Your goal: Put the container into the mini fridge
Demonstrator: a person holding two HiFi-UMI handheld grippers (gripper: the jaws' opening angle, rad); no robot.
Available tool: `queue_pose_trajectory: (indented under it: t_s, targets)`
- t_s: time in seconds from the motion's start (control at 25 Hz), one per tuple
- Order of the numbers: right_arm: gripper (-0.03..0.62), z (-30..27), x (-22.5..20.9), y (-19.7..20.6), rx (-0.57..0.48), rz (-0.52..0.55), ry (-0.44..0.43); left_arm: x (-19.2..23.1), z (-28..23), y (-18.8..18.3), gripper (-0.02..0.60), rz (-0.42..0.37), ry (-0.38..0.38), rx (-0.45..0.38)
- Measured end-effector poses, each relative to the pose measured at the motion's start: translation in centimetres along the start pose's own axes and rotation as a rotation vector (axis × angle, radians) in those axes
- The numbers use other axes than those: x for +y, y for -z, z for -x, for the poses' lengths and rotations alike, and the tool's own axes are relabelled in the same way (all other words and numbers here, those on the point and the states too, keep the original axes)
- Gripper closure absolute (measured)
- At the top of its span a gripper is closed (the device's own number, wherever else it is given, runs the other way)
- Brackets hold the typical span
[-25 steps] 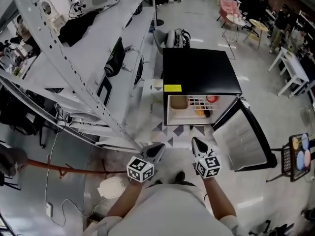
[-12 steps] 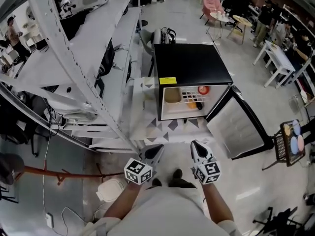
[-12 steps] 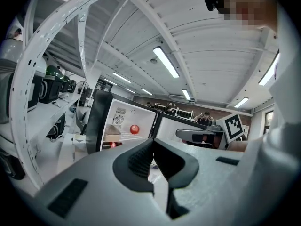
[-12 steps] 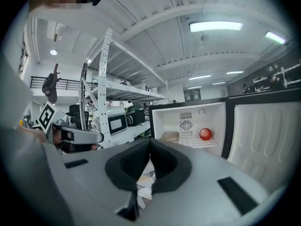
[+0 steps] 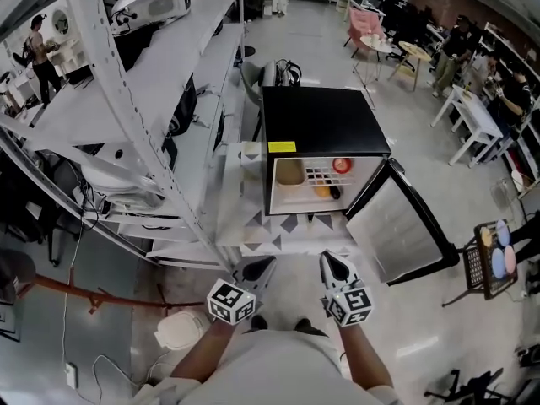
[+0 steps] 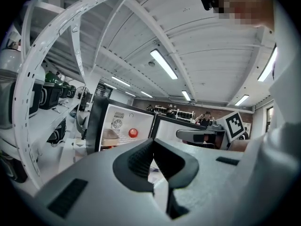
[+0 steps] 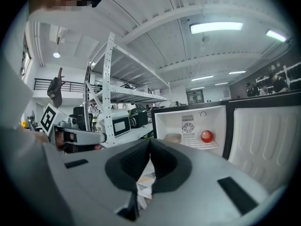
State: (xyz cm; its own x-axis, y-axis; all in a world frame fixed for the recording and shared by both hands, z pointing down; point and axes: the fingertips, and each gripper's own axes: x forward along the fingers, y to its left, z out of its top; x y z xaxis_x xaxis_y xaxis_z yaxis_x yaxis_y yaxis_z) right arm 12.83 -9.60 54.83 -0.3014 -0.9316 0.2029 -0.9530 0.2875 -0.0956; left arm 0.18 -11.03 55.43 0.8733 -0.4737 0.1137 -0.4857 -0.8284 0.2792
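Nearest the person, the left gripper (image 5: 263, 266) and the right gripper (image 5: 330, 263) hung side by side at waist height. Each had its jaws closed together on nothing, pointing toward the mini fridge (image 5: 321, 121). Between them and the fridge lay a triangle-patterned mat (image 5: 283, 226) on the floor.

The fridge door (image 5: 392, 234) stood swung wide to the right. The container (image 5: 289, 172) – tan and low – already sat at the left of the wire shelf, well apart from a red round thing (image 5: 341, 164) at the right. The placing looked done, with only the door left to shut.

The container rested upright, its domed top up. It seemed broader than tall, with its long axis likely across the shelf, though it was too small to be sure.
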Motion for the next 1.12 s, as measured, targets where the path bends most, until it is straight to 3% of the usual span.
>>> queue_pose_trajectory:
  t_s: [0.48,1.12]
  targets:
    - [0.588,2.6,-3.2,-1.8,-0.029,-0.007,-0.037,-3.3,-1.8,-1.2,0.578,-0.026,-0.043,-0.025]
    - [0.588,2.3,-4.3,-2.4,-0.019,-0.010,-0.069,-3.7,-3.9,-2.0,0.578,-0.028,-0.040,-0.028]
